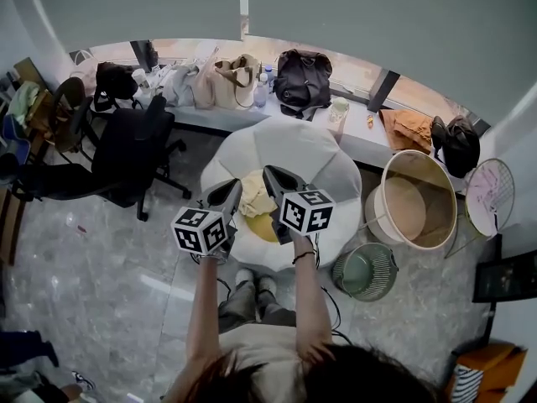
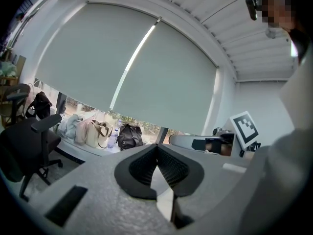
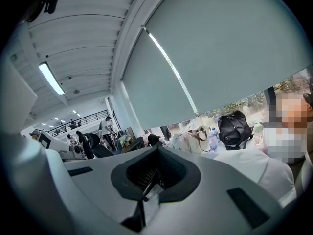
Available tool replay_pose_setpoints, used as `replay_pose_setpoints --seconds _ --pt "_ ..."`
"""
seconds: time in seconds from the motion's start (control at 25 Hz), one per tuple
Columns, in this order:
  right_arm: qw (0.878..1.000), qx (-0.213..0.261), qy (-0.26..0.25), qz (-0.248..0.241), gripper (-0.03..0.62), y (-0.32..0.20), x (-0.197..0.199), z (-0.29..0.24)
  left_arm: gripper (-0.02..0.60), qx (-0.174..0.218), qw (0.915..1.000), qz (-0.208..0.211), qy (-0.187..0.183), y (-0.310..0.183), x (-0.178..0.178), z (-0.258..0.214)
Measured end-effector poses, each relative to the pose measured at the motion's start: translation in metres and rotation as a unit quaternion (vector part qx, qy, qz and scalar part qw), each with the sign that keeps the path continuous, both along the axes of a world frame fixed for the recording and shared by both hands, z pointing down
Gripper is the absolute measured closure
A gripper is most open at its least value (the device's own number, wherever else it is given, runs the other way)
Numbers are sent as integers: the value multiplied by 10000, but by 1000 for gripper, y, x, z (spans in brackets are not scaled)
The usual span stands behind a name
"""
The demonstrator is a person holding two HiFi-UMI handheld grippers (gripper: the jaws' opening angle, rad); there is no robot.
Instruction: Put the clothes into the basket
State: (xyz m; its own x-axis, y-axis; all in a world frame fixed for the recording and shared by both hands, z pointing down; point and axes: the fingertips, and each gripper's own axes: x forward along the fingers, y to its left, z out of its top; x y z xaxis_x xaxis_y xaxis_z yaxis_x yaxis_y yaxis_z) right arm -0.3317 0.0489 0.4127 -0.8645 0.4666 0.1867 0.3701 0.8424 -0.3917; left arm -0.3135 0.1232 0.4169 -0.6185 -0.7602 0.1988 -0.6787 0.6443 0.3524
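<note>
Left tool [image 1: 235, 187] and right tool [image 1: 269, 173], both clenched on nothing, hang over the yellow clothes [image 1: 254, 201] on the round tabletop [image 1: 327, 162]; the wire basket [image 1: 367, 271] stands at right.

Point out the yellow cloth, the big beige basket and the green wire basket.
Pale yellow cloth [image 1: 254, 200], head view, its middle folds.
Large round beige basket [image 1: 430, 193], head view, inner wall.
Small green wire basket [image 1: 362, 272], head view, bare bottom.

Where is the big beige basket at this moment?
In the head view, the beige basket stands at the right, close beside the white table. The green wire basket is just below it in the picture.
</note>
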Motion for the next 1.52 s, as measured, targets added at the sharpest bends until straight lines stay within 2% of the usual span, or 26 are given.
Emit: replay_pose_setpoints --seconds 0.52,0.88,1.16,1.52 --pt "9990 72 338 -301 586 8 -63 47 571 83 9991 57 422 -1 -61 47" --pt "9980 254 398 -422 585 3 -98 91 571 -81 9983 423 399 -15 -92 92" --pt "9970 281 681 -249 586 -4 -115 153 571 -214 9959 653 581 -17 -111 148" --pt "9950 248 952 -183 586 -4 -135 262 571 -315 9931 761 838 -18 -128 251"
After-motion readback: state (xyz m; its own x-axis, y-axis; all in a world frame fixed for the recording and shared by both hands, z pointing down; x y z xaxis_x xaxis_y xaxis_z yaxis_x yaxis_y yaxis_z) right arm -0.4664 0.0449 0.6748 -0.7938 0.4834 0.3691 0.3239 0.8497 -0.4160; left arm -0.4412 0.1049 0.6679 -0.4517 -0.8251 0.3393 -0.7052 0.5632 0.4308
